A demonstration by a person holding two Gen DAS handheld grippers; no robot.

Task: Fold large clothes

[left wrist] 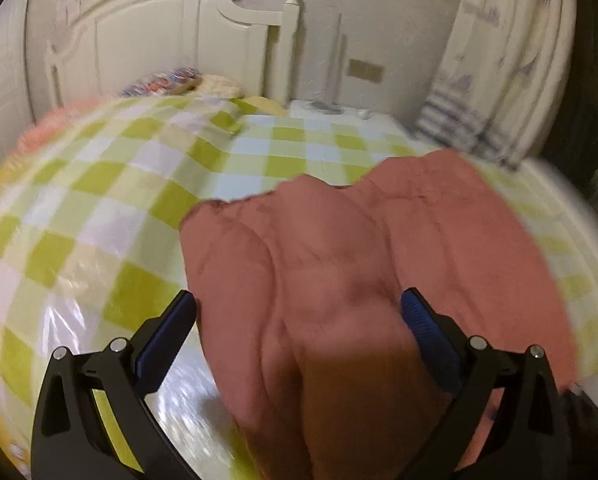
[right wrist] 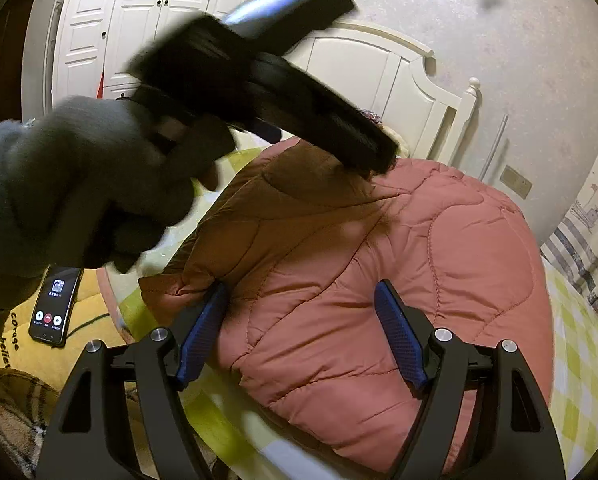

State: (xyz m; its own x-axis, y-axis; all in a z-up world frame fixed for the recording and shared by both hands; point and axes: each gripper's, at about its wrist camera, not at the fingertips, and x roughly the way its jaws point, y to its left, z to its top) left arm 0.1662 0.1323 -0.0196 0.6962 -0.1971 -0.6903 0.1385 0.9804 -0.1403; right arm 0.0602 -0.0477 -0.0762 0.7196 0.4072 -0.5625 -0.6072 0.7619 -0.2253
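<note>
A large pink quilted jacket (right wrist: pixel 379 264) lies folded on a bed with a green and white checked cover (left wrist: pixel 99 208). In the left wrist view the jacket (left wrist: pixel 339 272) fills the lower middle, and my left gripper (left wrist: pixel 299 312) is open with its blue-padded fingers on either side of a raised fold. My right gripper (right wrist: pixel 303 300) is open just above the jacket's near edge. In the right wrist view the left gripper (right wrist: pixel 259 64), held by a gloved hand (right wrist: pixel 79 184), hovers blurred above the jacket's far left part.
A white headboard (left wrist: pixel 159 40) and a bedpost stand at the far end of the bed. Pillows (left wrist: pixel 167 80) lie by the headboard. A phone (right wrist: pixel 55 308) lies on yellow fabric to the left. A curtain (left wrist: pixel 507 60) hangs at the right. White wardrobes (right wrist: pixel 139 12) stand behind.
</note>
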